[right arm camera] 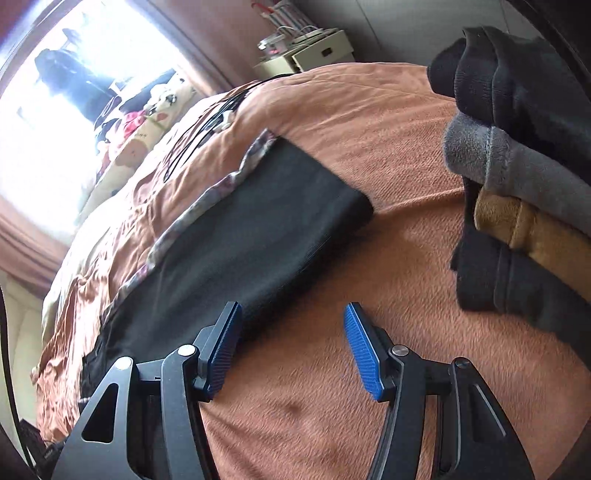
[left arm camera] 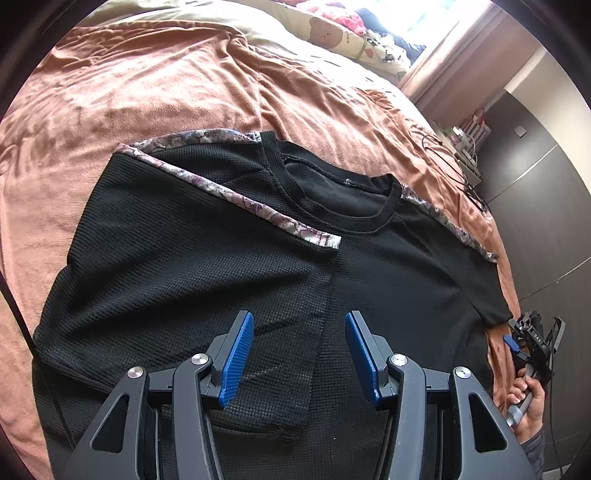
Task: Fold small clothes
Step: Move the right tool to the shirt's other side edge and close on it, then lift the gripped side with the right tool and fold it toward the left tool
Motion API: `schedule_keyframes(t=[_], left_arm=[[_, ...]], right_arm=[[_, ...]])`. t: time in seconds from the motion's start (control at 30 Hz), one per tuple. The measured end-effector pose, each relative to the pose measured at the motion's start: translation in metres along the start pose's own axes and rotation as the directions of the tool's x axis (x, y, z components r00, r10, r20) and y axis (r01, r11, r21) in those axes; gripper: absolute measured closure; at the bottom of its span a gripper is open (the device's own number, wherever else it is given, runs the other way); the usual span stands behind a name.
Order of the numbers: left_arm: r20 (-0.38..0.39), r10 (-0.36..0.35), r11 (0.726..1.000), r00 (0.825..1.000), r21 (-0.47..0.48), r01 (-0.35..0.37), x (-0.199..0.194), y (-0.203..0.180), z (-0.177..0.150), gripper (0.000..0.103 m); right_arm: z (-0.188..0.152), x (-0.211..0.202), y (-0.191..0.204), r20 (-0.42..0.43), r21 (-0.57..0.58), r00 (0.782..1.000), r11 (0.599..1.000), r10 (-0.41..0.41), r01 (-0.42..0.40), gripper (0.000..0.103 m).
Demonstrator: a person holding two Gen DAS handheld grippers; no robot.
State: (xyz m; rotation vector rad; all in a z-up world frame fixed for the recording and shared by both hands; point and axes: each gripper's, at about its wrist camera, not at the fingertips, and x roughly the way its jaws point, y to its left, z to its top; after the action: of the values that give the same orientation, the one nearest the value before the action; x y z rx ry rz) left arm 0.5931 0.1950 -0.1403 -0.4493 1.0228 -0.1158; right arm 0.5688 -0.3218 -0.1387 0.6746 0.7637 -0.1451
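Observation:
A black T-shirt (left arm camera: 388, 280) with floral shoulder trim lies flat on the orange blanket. Its left side and sleeve (left arm camera: 207, 258) are folded over the front. My left gripper (left arm camera: 299, 332) hovers open above the shirt's middle, over the folded edge, with nothing between its blue pads. In the right wrist view the shirt's other sleeve (right arm camera: 280, 221) lies spread out. My right gripper (right arm camera: 293, 325) is open above the blanket beside that sleeve's hem, holding nothing. The right gripper (left arm camera: 521, 339) and the hand gripping it show at the left wrist view's right edge.
A stack of folded clothes (right arm camera: 524, 177), black, grey and tan, stands on the blanket (right arm camera: 388, 147) to the right. Black cables (right arm camera: 207, 125) lie near the bed's far edge. A patterned pillow (left arm camera: 332, 33) sits by the window. A white box (right arm camera: 317, 51) stands beyond the bed.

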Motion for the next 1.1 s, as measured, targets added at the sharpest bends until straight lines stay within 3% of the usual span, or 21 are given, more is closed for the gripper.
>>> schedule_keyframes(t=[0.17,0.23,0.33,0.4,0.67,0.9,1.1], left_arm=[[-0.004,0.003,1.0,1.0,0.004,-0.003,0.008,0.001,0.002,0.049],[-0.006,0.005,1.0,1.0,0.004,-0.005,0.01,0.002,0.003,0.049],[-0.003,0.012,1.0,1.0,0.004,-0.012,0.011,0.004,0.005,0.049],[-0.002,0.017,1.0,1.0,0.002,-0.017,0.011,0.006,0.006,0.049],[0.019,0.018,1.0,1.0,-0.014,-0.017,-0.002,0.016,0.01,0.049],[0.029,0.004,1.0,1.0,-0.029,-0.003,-0.011,0.022,0.011,0.049],[0.038,0.003,0.999,0.999,-0.041,-0.002,-0.016,0.031,0.01,0.049]], right_arm=[[0.007,0.014,0.009,0.034,-0.021,0.998,0.998,-0.054,0.055,0.056],[0.011,0.019,0.013,0.053,-0.026,0.995,0.996,-0.086,0.087,0.065],[0.015,0.028,0.025,0.079,-0.053,0.987,0.988,-0.138,0.142,0.089],[0.018,0.026,0.03,0.092,-0.056,0.987,0.989,-0.129,0.135,0.1],[0.015,-0.001,0.085,0.155,-0.181,0.988,0.983,0.011,0.018,0.102],[0.004,-0.013,0.134,0.111,-0.297,0.979,0.946,0.173,-0.133,0.102],[-0.001,-0.004,0.158,0.06,-0.35,0.967,0.913,0.247,-0.211,0.102]])
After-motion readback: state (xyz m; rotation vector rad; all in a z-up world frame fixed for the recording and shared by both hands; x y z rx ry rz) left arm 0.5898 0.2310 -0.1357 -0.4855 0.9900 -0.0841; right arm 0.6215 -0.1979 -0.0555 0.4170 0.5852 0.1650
